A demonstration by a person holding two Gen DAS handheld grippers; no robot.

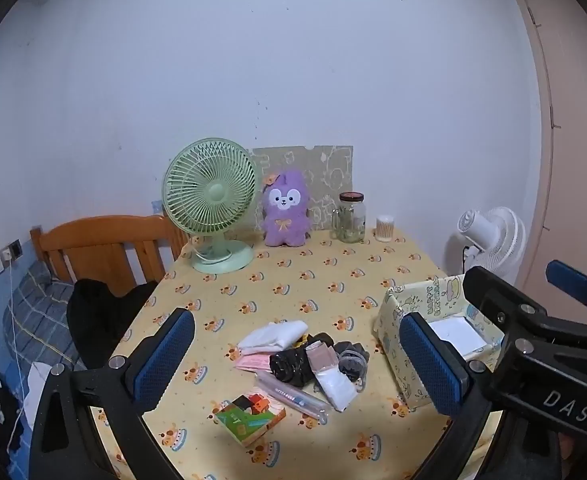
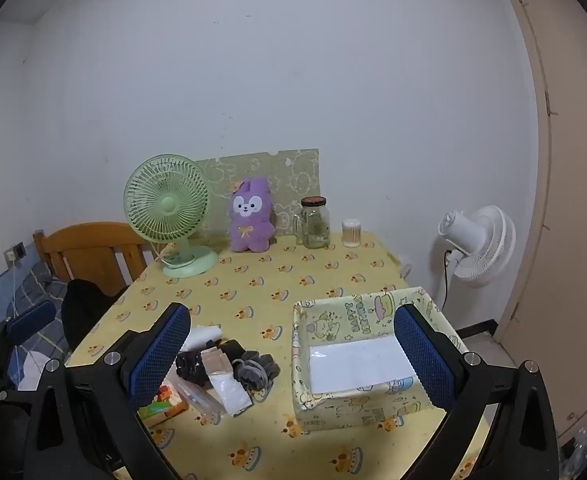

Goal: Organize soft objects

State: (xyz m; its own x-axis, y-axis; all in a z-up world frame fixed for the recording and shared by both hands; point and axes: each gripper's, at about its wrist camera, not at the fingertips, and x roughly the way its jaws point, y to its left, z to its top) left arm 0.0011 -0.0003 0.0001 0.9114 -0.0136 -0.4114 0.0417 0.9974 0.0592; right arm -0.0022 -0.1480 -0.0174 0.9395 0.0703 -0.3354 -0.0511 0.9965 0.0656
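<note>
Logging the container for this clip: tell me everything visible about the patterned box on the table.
The patterned box is open-topped and rectangular, wrapped in pale yellow-green cartoon paper with birthday lettering on an inner wall. It looks like paper-covered card, slightly creased. It sits upright on the yellow tablecloth, to the right of the pile of small items, apart from it. Inside, a flat white sheet covers the bottom; nothing else shows in it. Neither gripper touches it.

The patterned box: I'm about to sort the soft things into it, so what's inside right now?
The patterned box holds only a flat white sheet on its bottom. What lies under that sheet is covered.
</note>
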